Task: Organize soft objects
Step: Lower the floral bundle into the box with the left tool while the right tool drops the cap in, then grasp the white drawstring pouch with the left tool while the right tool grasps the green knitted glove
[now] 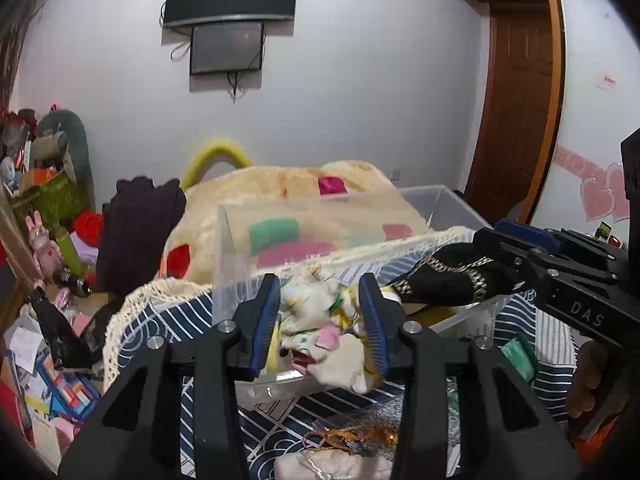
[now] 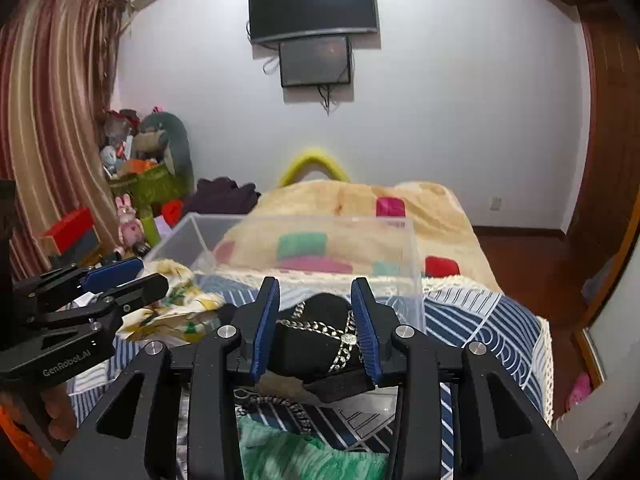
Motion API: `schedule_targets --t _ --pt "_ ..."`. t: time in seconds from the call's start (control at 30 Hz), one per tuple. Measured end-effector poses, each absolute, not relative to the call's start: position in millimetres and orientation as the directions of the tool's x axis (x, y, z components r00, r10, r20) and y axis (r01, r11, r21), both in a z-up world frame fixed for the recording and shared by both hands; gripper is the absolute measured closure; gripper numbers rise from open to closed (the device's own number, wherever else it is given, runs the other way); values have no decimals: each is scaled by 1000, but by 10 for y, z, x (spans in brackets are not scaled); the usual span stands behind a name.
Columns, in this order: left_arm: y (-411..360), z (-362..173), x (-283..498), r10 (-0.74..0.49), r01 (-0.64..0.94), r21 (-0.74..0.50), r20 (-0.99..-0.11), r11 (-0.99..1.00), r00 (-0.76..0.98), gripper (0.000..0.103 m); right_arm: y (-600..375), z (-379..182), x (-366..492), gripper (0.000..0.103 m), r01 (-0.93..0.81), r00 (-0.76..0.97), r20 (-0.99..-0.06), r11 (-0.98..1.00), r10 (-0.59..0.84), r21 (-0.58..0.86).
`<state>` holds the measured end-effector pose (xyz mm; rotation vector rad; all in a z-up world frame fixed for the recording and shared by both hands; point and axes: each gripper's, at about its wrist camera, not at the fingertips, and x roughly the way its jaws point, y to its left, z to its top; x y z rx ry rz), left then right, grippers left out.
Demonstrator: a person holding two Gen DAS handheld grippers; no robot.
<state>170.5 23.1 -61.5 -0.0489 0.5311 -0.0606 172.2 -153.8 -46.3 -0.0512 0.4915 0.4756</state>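
Note:
My left gripper (image 1: 320, 320) is shut on a white floral plush cloth bundle (image 1: 320, 344) and holds it over the near rim of a clear plastic bin (image 1: 240, 248). My right gripper (image 2: 316, 328) is shut on a black fabric piece with silver chain trim (image 2: 316, 340), also over the bin (image 2: 412, 280). In the left wrist view the right gripper (image 1: 504, 264) comes in from the right with the black fabric (image 1: 444, 280). In the right wrist view the left gripper (image 2: 136, 276) shows at left with the floral bundle (image 2: 180, 304).
The bin sits on a bed with a blue striped cover (image 2: 480, 320) and a cream blanket (image 1: 280, 188). A green cloth (image 2: 296, 452) and an orange tassel (image 1: 352, 436) lie near me. Toys and boxes (image 1: 52, 208) clutter the left; a wooden door (image 1: 516, 92) stands right.

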Motion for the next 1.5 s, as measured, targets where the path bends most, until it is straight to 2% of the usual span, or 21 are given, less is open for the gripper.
schedule_targets --t 0.07,0.13,0.17,0.33,0.43,0.6,0.93,1.2,1.23,1.3,1.33,1.37,1.47,1.5 --pt "227 -550 1655 -74 52 -58 -488 997 870 55 -1575 -388 1660 60 -456 782 -445 887 437 72" --pt "221 -478 1595 -76 54 -59 -472 997 878 45 -1612 -329 1583 53 -460 789 -422 884 447 76" --pt "217 -434 1552 -79 57 -61 -461 997 884 43 -1625 -296 1541 50 -466 790 -412 881 454 78" --pt "203 -314 1354 -76 59 -53 -421 997 904 22 -1707 -259 1364 46 -488 785 -394 869 478 80" --pt "208 -328 1263 -80 62 -57 -423 996 903 16 -1757 -316 1314 43 -490 776 -406 867 482 92" --pt "186 -477 1152 -44 43 -13 -456 999 889 7 -1786 -512 1258 42 -475 763 -461 876 454 76" --pt "193 -1087 1118 -44 46 -13 -606 999 794 6 -1789 -1094 1323 42 -435 692 -619 899 371 53" --pt "225 -1432 1066 -97 67 -70 -682 995 725 6 -1783 -1316 1364 42 -437 659 -666 899 349 39" --pt "231 -1452 1062 -98 66 -72 -686 995 721 6 -1778 -1312 1348 48 -438 661 -664 898 349 37" --pt "248 -1499 1028 -106 63 -87 -688 994 718 7 -1791 -1309 1325 66 -441 657 -666 897 353 41" --pt "264 -1518 1010 -112 60 -99 -688 993 717 12 -1810 -1309 1306 75 -441 648 -672 896 358 51" --pt "282 -1531 986 -120 59 -112 -683 992 721 15 -1840 -1328 1286 77 -440 646 -674 896 359 55" --pt "295 -1548 925 -139 71 -127 -679 989 720 35 -1888 -1315 1242 85 -443 649 -667 895 366 59" --pt "274 -1542 889 -142 78 -124 -677 989 722 47 -1901 -1304 1229 87 -443 652 -663 895 368 60"
